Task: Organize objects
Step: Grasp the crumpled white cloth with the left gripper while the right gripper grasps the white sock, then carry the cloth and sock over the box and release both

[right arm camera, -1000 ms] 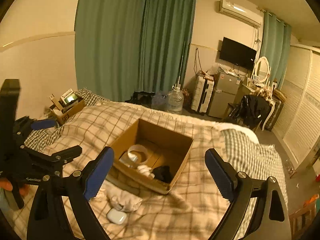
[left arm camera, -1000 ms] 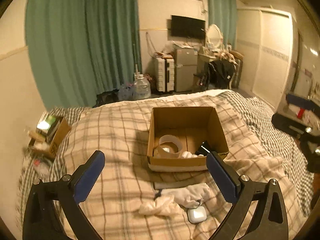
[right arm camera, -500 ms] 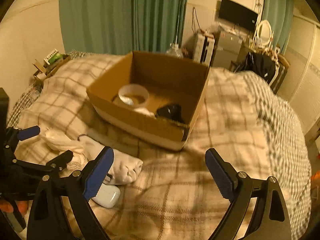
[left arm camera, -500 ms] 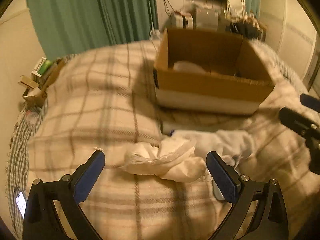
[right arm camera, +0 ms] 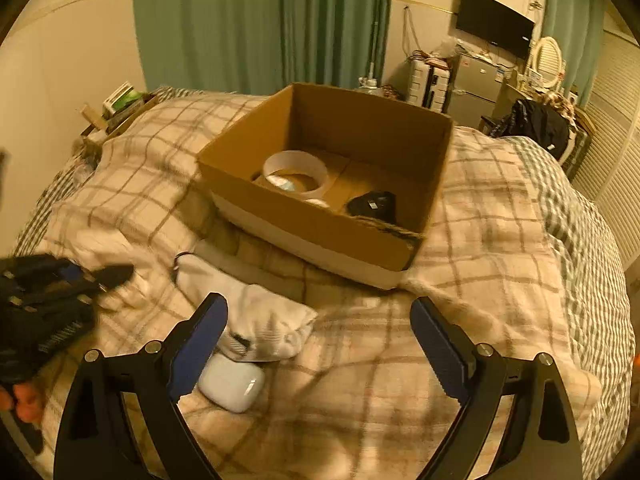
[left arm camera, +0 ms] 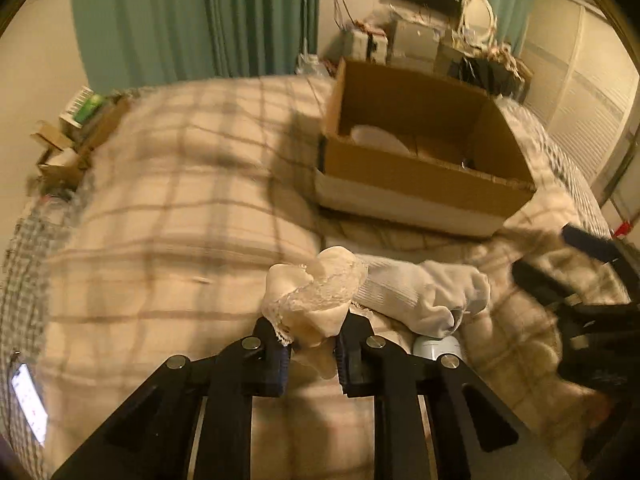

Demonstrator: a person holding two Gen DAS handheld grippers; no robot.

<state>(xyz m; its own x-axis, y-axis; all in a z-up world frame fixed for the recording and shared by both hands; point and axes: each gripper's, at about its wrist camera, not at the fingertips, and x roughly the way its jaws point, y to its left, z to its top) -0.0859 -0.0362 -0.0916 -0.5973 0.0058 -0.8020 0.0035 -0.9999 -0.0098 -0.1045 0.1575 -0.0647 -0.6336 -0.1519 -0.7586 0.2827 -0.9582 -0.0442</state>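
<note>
Plaid bedding (right arm camera: 492, 248) covers the bed, with green curtains (right arm camera: 256, 24) behind it. On that bedding stands an open cardboard box (right arm camera: 304, 224), the landmark. In front of the box, the left gripper (left arm camera: 311, 350) has its jaws closed on a cream lace-trimmed cloth (left arm camera: 316, 292), bunched and raised off the bedding, standing up out of the jaws toward the box. Just right of the cloth a white sock (left arm camera: 424, 292) lies flat, its long axis running roughly along the box's front wall, toe end to the right. A white earbud case (right arm camera: 232, 386) touches the sock's near edge. Inside the box sit a white tape roll (right arm camera: 296, 170) and a black item (right arm camera: 372, 204). The right gripper (right arm camera: 320, 344) hovers before the box, jaws spread wide, holding nothing.
</note>
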